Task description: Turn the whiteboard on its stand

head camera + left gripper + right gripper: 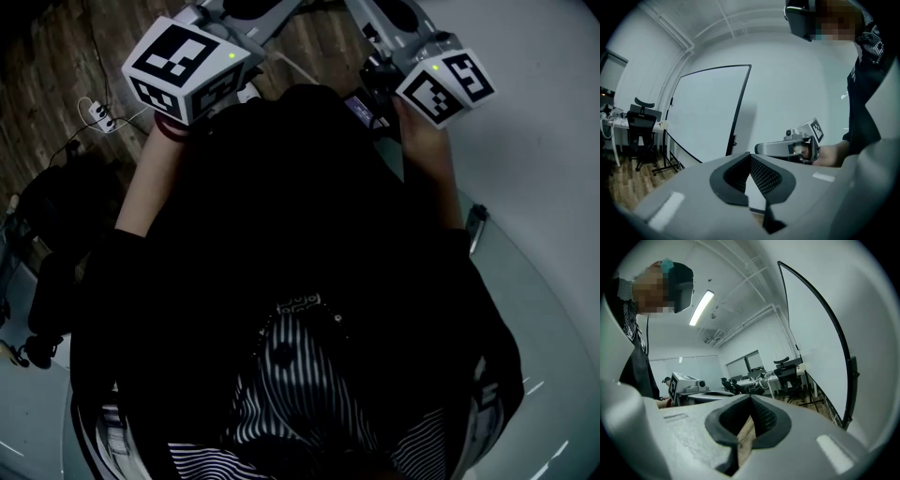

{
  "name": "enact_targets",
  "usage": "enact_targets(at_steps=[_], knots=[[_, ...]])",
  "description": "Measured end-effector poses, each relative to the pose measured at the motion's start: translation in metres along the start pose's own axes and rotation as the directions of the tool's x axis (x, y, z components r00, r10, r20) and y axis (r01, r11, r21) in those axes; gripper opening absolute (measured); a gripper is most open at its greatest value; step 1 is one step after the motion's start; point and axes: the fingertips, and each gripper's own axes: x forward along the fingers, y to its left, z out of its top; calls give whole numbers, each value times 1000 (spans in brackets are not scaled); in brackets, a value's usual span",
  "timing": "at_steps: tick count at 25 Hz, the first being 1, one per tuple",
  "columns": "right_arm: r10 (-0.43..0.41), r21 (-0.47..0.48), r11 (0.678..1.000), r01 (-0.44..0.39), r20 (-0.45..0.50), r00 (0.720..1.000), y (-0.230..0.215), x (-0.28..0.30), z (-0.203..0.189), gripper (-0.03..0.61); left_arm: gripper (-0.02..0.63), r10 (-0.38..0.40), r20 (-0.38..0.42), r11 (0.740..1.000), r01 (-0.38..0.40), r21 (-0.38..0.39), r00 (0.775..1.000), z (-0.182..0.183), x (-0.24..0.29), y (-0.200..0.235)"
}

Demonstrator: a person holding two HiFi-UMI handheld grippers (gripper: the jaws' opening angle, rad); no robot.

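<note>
Right gripper view: whiteboard (813,348) stands apart, right of the closed right gripper (750,397).

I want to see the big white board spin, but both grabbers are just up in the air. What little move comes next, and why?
Probably open the right gripper, ready to take the edge of the large white whiteboard with its thin black frame. Its jaws are shut on nothing, so are the left gripper's, and neither touches the board yet.
</note>
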Motion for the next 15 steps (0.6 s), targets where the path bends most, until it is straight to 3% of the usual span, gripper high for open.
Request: enact_targets(at_steps=[7,15], knots=[[-29,-2,1000,29,8,1000,-32,7,8,-2,-3,11,-3,1000,-11,-20,1000,-4,13,25],[23,-1,1000,-23,5,1000,-72,-1,28,-2,-3,68,-5,998,-68,-5,998,14,52,32]])
